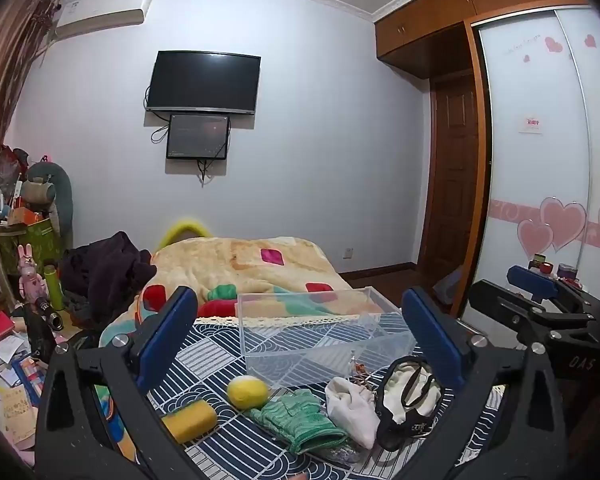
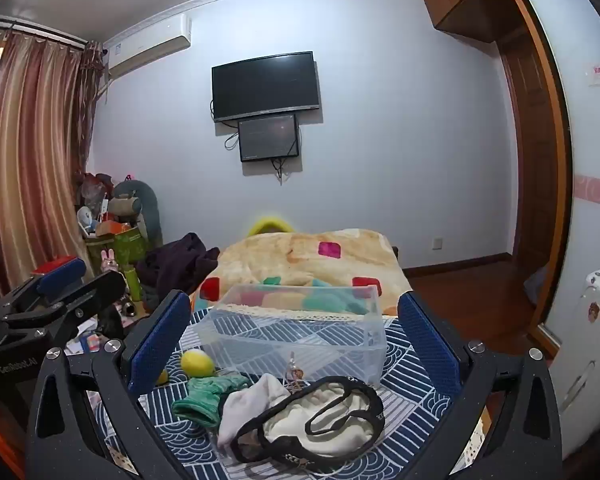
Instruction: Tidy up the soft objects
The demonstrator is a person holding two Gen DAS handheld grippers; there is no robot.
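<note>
A clear plastic box (image 1: 320, 336) (image 2: 296, 332) stands empty on the blue patterned cloth. In front of it lie a yellow ball (image 1: 247, 391) (image 2: 197, 363), a yellow sponge (image 1: 190, 420), a green glove (image 1: 300, 420) (image 2: 206, 396), a white cloth (image 1: 350, 404) (image 2: 248, 404) and a cream bag with black straps (image 1: 410, 396) (image 2: 320, 420). My left gripper (image 1: 300, 340) is open and empty above them. My right gripper (image 2: 296, 340) is open and empty, the bag lying between its fingers; it also shows in the left wrist view (image 1: 540, 300).
A beige blanket (image 1: 252, 268) with coloured patches covers the bed behind the box. Dark clothes (image 1: 104, 268) lie at its left. Clutter, boxes and toys (image 1: 32, 248) fill the left side. A wardrobe (image 1: 540, 160) and wooden door stand right.
</note>
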